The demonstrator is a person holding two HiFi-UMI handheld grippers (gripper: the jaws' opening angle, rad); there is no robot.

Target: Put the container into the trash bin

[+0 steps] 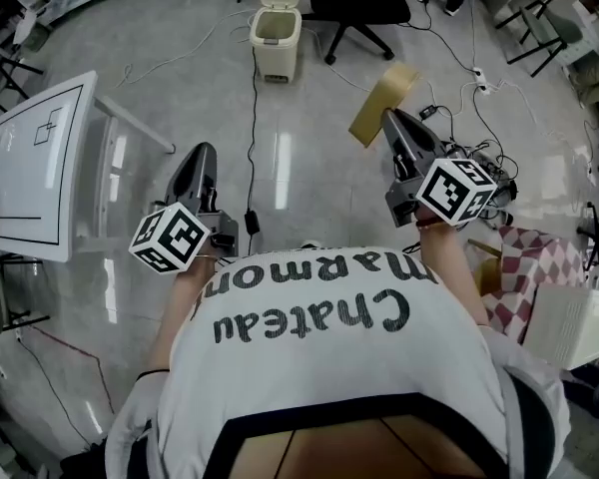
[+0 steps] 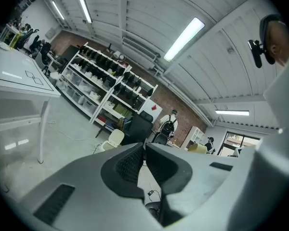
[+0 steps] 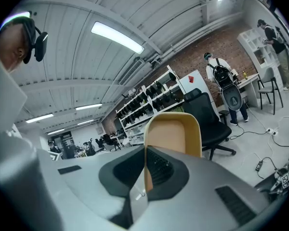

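Observation:
The container is a flat tan tray held out over the grey floor, and my right gripper is shut on its near edge. In the right gripper view the container rises upright from between the closed jaws of the right gripper. The trash bin is cream, its lid up, standing on the floor ahead and slightly left of centre. My left gripper hangs lower left, shut on nothing. In the left gripper view the left gripper points past the trash bin, which looks small and far.
A white table stands at the left. A black office chair sits just right of the bin. Cables and a power strip cross the floor. A checkered bag lies at the right. A person stands far off.

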